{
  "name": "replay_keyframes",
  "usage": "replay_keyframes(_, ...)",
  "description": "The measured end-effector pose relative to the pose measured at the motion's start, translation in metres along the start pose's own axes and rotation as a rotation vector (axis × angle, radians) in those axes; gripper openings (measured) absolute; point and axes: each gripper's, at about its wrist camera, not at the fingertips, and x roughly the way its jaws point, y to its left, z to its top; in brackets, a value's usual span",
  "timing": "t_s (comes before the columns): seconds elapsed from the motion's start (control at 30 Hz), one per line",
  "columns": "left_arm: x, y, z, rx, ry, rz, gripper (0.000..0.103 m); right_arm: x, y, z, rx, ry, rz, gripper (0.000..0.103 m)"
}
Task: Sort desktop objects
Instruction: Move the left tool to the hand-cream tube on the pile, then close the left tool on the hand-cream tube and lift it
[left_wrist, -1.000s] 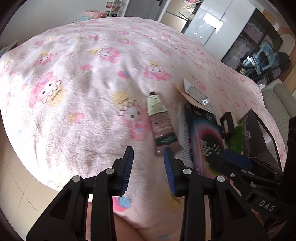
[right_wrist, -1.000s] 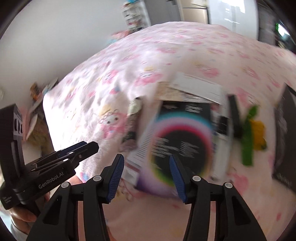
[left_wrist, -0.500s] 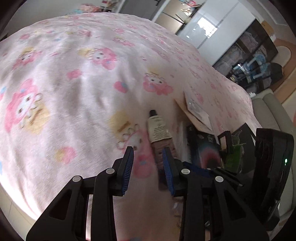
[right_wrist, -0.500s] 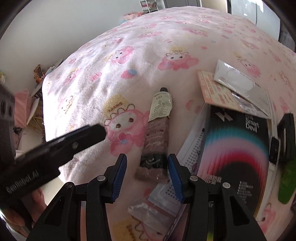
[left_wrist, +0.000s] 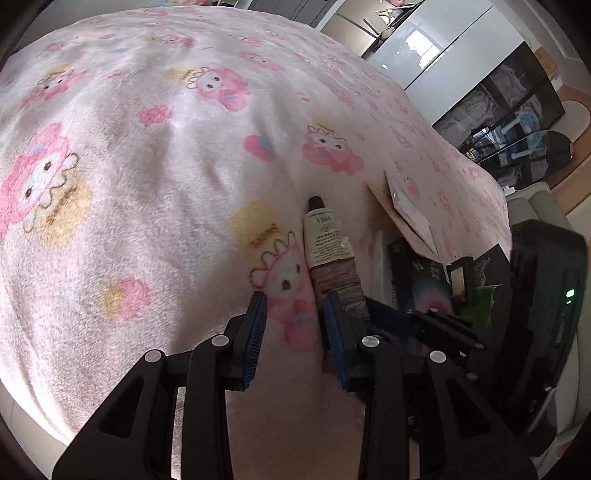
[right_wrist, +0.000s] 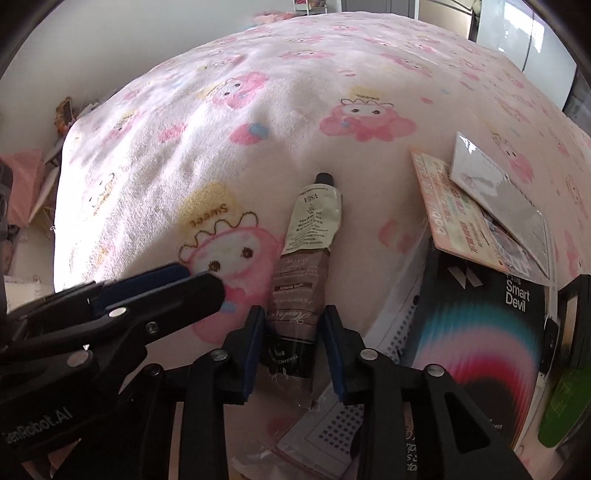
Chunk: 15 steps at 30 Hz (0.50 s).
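A cream-and-brown tube with a black cap lies on the pink cartoon blanket, cap pointing away. My right gripper straddles the tube's dark crimped end; its jaws are closing, and both blue pads touch the tube's sides. In the left wrist view the same tube lies just right of my left gripper. That gripper hovers over the blanket, with a gap and nothing between its pads. The left gripper's fingers also show at the left of the right wrist view.
Right of the tube lies a black box with a rainbow ring, under a pink card and a clear sleeve. A dotted sheet in a bag lies near the tube's end. A green item is at far right.
Both grippers moved forward and down toward the tube. The right gripper's jaws narrowed from a wide gap around the tube's end until they touch it. The left gripper's gap stayed about the same.
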Motion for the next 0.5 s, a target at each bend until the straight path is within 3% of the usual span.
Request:
replay_keyframes(0.27, -0.015, -0.013, -0.005, 0.021, -0.01, -0.024, 0.032, -0.046, -0.012, -0.023, 0.081, -0.061, 0.073, 0.02)
replay_keyframes(0.5, -0.021, -0.041, -0.023, 0.05, 0.032, -0.109, 0.032, -0.104, -0.032, -0.058, 0.191, -0.141, 0.105, 0.02)
